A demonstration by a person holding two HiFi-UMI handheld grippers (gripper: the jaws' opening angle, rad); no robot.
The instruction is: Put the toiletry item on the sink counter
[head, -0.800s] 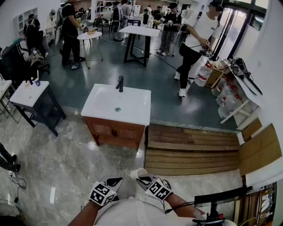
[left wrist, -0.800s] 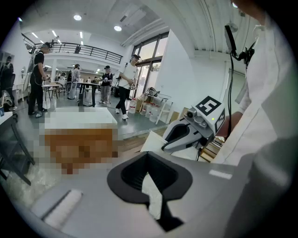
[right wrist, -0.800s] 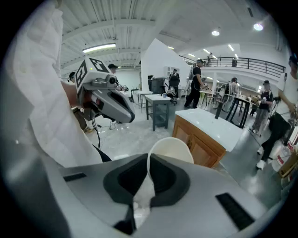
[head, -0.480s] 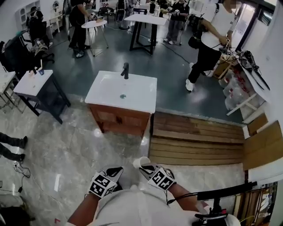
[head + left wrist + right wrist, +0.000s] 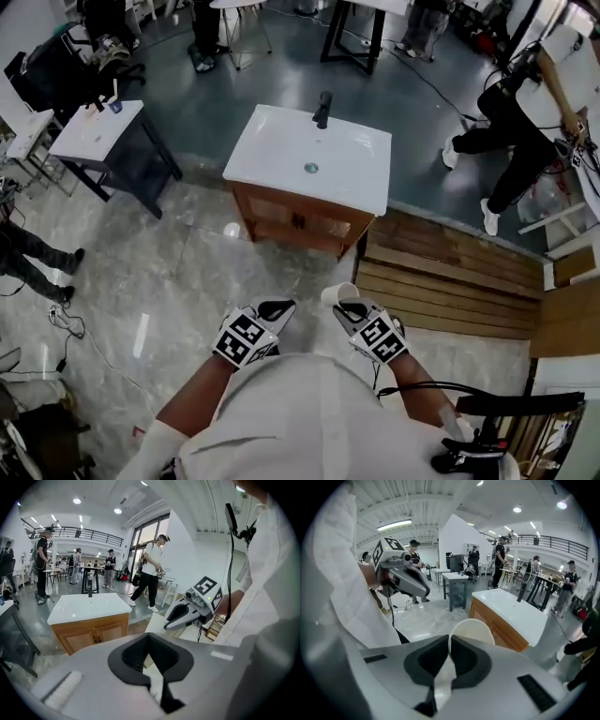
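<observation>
White shirt [image 5: 300, 422], light grey left gripper [image 5: 275, 308] and right gripper [image 5: 348, 308], black-and-white marker cubes [image 5: 242, 337], thin black cable [image 5: 412, 384]

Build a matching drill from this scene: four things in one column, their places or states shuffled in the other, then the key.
Things
1. white cup
2. left tool
3. faucet
4. side table

Places or states
A. black, at the far edge of the sink counter
B. jaws together, nothing between them
C. clamped by its rim in the right tool
D. white top on a dark frame, left of the sink counter in the head view

Pairs: 1-C, 2-B, 3-A, 4-D
</observation>
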